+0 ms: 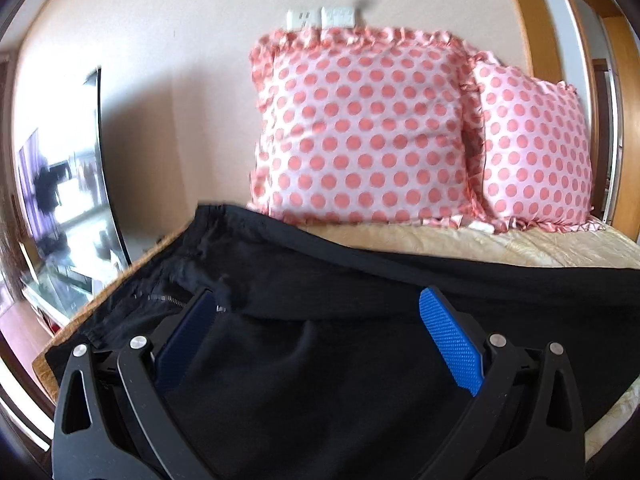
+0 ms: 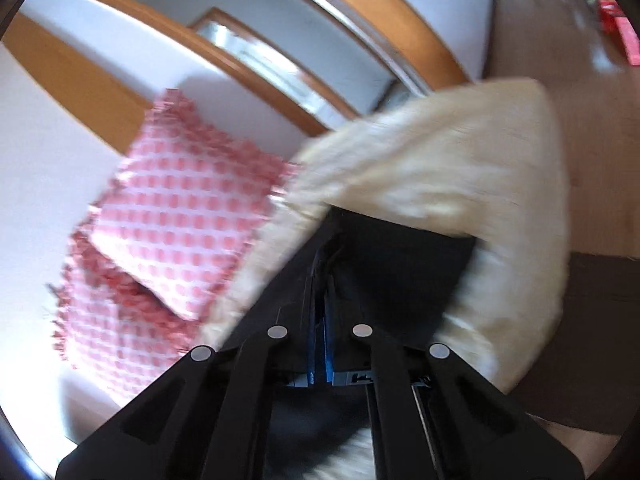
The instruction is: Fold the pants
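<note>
The right claw [image 2: 322, 300] is pinching shut on the black pants [image 1: 320, 280]; the left claw [image 1: 316, 316] is hovering wide open, empty. Best lifting the pinched edge smoothly over the bed [image 1: 480, 240].

Black pants [image 1: 320, 360]; pink-dotted pillows [image 1: 360, 128]; seemingly cream bedcover [image 1: 480, 244].

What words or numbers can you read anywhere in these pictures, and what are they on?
There are none that can be read.
The white wall sockets above the spotted pillows: no readable marking.
The TV screen: only reflections, no text.
The red thing on the floor: too blurred to tell.
The black pants: no label in sight.
</note>
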Demonstrator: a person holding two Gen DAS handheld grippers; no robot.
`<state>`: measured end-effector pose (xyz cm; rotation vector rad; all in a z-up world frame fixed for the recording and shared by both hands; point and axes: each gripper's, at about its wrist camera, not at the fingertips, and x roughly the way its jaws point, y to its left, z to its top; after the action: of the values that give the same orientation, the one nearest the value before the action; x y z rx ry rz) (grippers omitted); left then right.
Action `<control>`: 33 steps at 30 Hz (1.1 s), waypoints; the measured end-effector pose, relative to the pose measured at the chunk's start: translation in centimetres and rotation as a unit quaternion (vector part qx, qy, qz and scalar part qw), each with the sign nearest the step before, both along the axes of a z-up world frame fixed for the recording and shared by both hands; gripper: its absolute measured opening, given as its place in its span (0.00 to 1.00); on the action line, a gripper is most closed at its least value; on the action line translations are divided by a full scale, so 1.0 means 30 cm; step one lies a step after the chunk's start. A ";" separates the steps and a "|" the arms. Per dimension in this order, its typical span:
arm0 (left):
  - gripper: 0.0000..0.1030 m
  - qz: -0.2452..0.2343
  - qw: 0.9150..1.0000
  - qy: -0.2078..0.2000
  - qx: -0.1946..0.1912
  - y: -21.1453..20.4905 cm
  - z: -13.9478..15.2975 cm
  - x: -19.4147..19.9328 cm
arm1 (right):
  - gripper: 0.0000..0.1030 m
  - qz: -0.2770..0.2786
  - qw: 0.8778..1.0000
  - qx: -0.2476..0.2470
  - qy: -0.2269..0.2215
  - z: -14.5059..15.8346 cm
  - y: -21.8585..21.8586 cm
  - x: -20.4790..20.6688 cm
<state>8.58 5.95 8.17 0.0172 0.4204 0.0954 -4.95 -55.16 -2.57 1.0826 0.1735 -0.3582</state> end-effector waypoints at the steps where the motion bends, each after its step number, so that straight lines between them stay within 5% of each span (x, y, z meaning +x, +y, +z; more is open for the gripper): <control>1: 0.98 0.000 1.000 0.011 -0.009 0.016 0.000 0.011 | 0.03 0.004 1.000 0.006 0.014 -0.028 -0.007 0.012; 6: 0.98 0.028 0.991 0.083 -0.099 0.200 0.021 0.134 | 0.03 0.002 0.998 -0.030 0.047 -0.025 0.001 0.052; 12: 0.98 0.043 0.980 0.116 -0.156 0.361 0.078 0.371 | 0.03 0.010 0.997 -0.053 0.062 -0.022 0.001 0.065; 20: 0.96 0.044 0.940 0.222 -0.257 0.432 0.007 0.855 | 0.03 0.013 0.994 -0.075 0.081 -0.011 0.008 0.071; 24: 0.78 0.083 0.923 0.261 -0.272 0.460 -0.069 0.986 | 0.03 0.014 0.992 -0.083 0.090 -0.005 0.008 0.082; 27: 0.64 0.101 0.917 0.280 -0.265 0.471 -0.115 1.035 | 0.03 0.015 0.992 -0.086 0.093 -0.001 0.007 0.089; 28: 0.58 0.107 0.917 0.283 -0.261 0.475 -0.125 1.041 | 0.03 0.015 0.992 -0.087 0.094 0.000 0.009 0.092; 30: 0.21 0.098 0.913 0.286 -0.275 0.487 -0.151 1.044 | 0.03 0.015 0.991 -0.090 0.095 0.002 0.008 0.097; 33: 0.13 0.100 0.915 0.273 -0.279 0.503 -0.151 1.018 | 0.03 0.017 0.991 -0.091 0.094 0.004 0.005 0.105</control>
<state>39.12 21.05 3.65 -0.5774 0.9982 0.1716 -1.81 -55.02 -2.44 0.8637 0.3210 -0.4365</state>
